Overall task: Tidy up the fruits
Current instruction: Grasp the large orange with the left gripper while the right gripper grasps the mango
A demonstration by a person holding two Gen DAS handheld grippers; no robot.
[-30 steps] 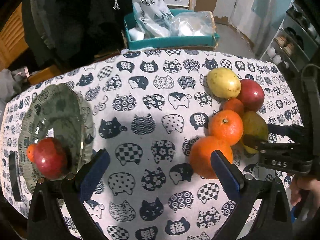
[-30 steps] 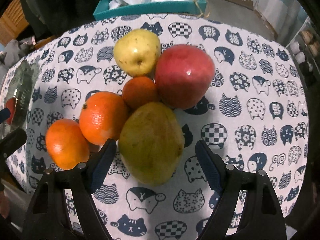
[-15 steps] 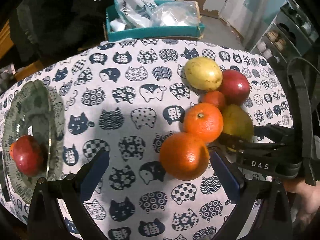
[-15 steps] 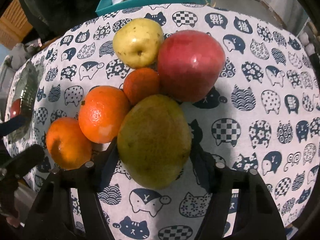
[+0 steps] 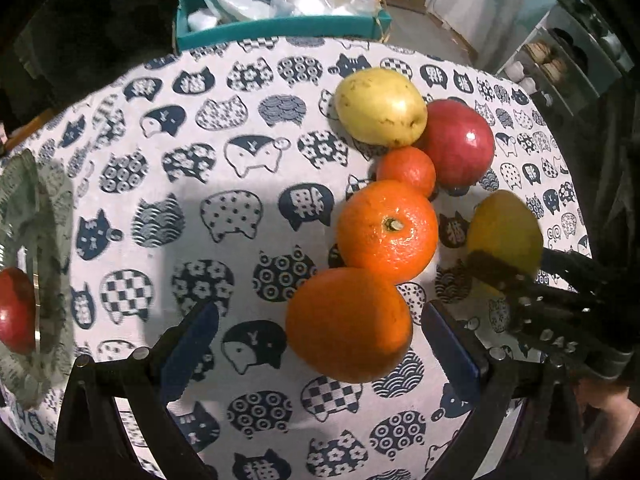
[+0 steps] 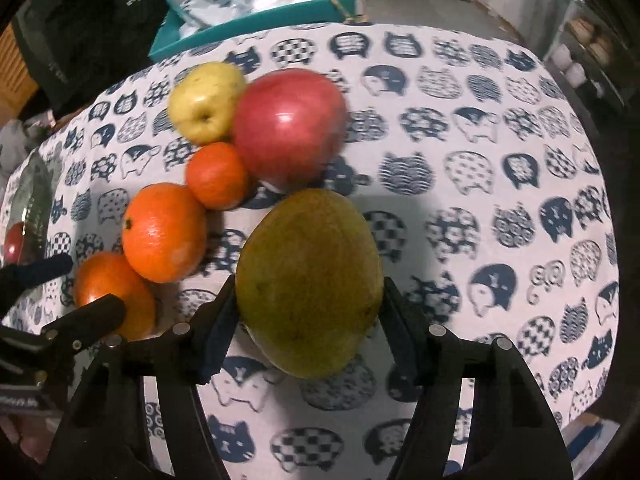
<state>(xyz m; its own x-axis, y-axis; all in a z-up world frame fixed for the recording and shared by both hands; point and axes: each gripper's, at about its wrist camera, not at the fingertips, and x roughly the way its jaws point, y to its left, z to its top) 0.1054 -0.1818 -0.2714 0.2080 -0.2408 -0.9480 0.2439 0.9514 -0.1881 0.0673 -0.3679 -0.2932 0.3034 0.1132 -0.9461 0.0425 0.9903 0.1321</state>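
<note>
A: Looking across the cat-print cloth (image 5: pixel 240 160), I am seeing wide bare room on the left and middle, running to the glass plate (image 5: pixel 36 216) at the left edge. On the right the cloth is dropping away past the fruit.

B: Agreed. From the right wrist the right half of the cloth is lying open too, all the way to its far and right edges.

A: What is the right gripper (image 6: pixel 308 304) doing?

B: Its jaws have just been closing, and both pads are now pressing the sides of the greenish mango (image 6: pixel 310 276), which is sitting apart from the cluster.

A: The left gripper (image 5: pixel 320 344) is standing spread, with the near orange (image 5: pixel 348 324) between its fingers but untouched on both sides.

B: Crowding it on the far side are the stemmed orange (image 5: pixel 388 230), touching the near one, then the small tangerine (image 5: pixel 406 170), the yellow apple (image 5: pixel 380 106) and the red apple (image 5: pixel 458 146), all packed together.

A: Beyond the far edge a teal box (image 5: pixel 280 28) is holding plastic bags.

B: A red fruit (image 5: pixel 14 316) on the plate is being cut off by the frame, and in the left view the mango's near end is hiding behind the right gripper's dark fingers.
</note>
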